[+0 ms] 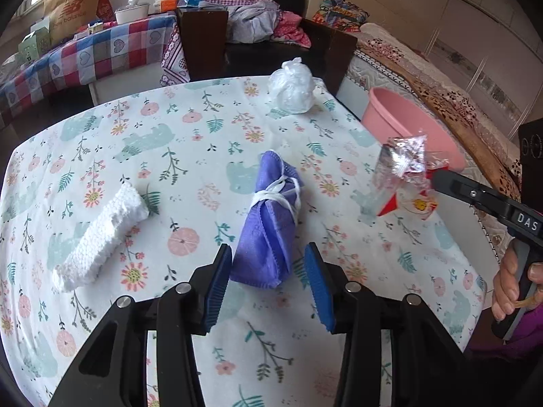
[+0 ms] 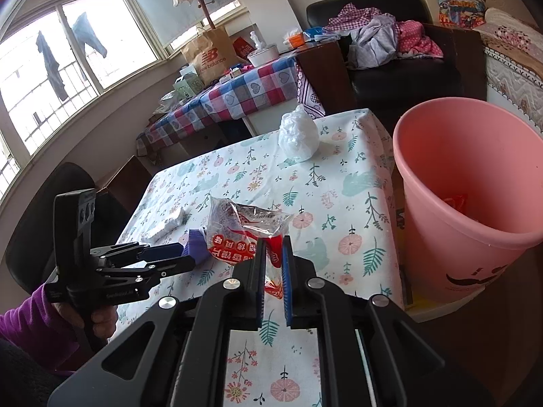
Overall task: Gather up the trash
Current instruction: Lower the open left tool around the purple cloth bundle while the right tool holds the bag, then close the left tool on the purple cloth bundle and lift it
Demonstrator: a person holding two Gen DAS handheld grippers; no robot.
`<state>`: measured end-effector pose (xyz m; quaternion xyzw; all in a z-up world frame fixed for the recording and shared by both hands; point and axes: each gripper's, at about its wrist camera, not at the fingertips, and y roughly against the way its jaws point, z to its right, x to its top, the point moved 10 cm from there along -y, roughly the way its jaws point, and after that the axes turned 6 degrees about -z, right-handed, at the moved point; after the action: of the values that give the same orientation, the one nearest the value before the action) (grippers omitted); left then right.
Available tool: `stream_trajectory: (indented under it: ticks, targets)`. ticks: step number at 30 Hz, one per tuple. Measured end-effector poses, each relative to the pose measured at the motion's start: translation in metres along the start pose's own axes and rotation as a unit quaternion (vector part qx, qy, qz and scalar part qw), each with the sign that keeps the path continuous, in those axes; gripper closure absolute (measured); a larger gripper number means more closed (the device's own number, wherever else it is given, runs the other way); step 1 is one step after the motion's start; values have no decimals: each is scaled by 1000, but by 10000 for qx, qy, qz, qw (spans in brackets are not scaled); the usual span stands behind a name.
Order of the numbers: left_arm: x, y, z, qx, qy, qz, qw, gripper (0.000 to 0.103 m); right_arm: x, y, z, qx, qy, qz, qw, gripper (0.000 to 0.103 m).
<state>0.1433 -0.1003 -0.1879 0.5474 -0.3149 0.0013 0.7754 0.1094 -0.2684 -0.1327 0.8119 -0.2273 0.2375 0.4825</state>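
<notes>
Right hand-held gripper [image 2: 273, 254]: clenching a snack wrapper [image 2: 244, 234], hovering left of the pink bin [image 2: 475, 183] (level).
Left hand-held gripper [image 1: 268, 271]: released, straddling the purple cloth [image 1: 268, 217], also left of the bin.

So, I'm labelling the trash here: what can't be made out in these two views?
- Pink bin contents: right wrist view, mostly hidden by its wall.
- Snack wrapper lower end: hidden between the right gripper fingers.
- White knotted bag contents: both views, plastic too cloudy.
</notes>
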Motion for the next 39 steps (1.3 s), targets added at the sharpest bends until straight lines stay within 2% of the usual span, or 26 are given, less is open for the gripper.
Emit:
stream_trajectory:
  ticks: [20, 39]
  targets:
    - [-2, -4, -3, 27, 571, -22, 9984, 63, -5, 2, 5, 1, -33, -21, 10000, 94]
    - [-7, -6, 7, -79, 750, -21, 9972, 63, -8, -2, 6, 39, -48, -55, 10000, 94]
